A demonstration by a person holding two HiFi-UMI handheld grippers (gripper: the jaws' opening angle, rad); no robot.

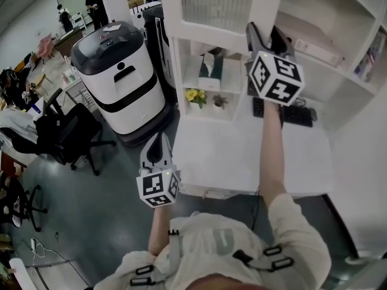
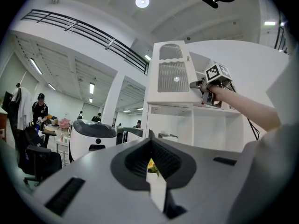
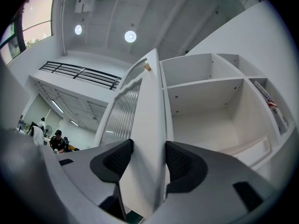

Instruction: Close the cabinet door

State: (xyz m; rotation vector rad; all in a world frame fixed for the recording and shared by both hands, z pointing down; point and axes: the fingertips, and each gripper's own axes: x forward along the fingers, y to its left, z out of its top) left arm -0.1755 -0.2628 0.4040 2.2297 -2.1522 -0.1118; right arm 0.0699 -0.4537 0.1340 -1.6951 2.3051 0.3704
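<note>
While the left gripper [image 1: 160,141] hangs low off the front left corner of the desk [image 1: 242,156], its jaws pressed together on nothing, the work is on the other side. Past it, the shelves at the back edge of the desk carry a tissue box [image 1: 211,66] and a small pot of yellow flowers [image 1: 195,95]. Above them the cabinet door [image 1: 224,5], with its ribbed pane, stands swung wide open, out toward the person, so I judge that the closing is not yet begun. The right gripper [image 3: 148,144] is raised to the free edge of this door and pinches it, one pad lying on each face. To the right, the compartment [image 3: 210,120] is open, with a flat white box [image 3: 254,148] on its floor.

The door turns on its hinge in an arc. If the hand pushes straight, the smooth thin edge may slide out of the pads. If the hold lasts to the end, the jaw on the inner face could be trapped between door and frame, and the door would not shut fully. A too quick push may slam the pane.
</note>
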